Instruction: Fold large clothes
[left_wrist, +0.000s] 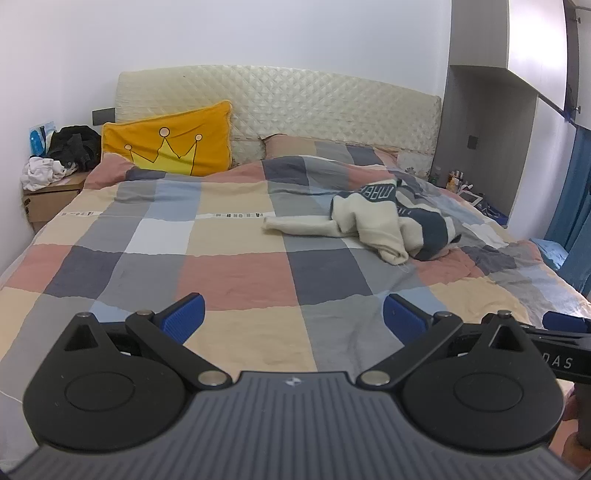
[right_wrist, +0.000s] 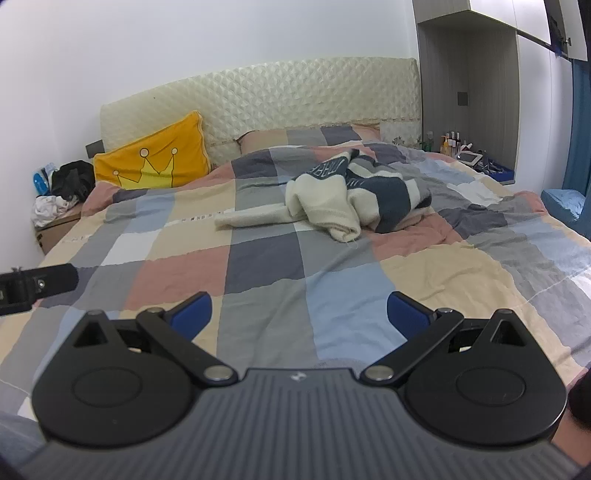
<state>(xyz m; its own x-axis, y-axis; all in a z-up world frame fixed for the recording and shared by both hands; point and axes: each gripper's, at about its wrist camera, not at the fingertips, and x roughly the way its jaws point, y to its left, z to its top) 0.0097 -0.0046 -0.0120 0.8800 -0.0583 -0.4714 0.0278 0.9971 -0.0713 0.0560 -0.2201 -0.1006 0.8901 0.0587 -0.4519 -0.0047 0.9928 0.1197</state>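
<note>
A cream and dark blue knitted sweater (left_wrist: 380, 221) lies crumpled on the checked bedspread (left_wrist: 229, 266), right of the middle, one sleeve stretched out to the left. It also shows in the right wrist view (right_wrist: 343, 199). My left gripper (left_wrist: 293, 315) is open and empty, held above the near part of the bed, well short of the sweater. My right gripper (right_wrist: 299, 314) is open and empty too, also above the near part of the bed. Each gripper's body shows at the edge of the other's view.
A yellow crown pillow (left_wrist: 170, 144) leans on the quilted headboard (left_wrist: 295, 103). A bedside box (left_wrist: 48, 199) with piled clothes stands at the left. A shelf with bottles (right_wrist: 454, 142) and a blue curtain (right_wrist: 578, 122) are at the right.
</note>
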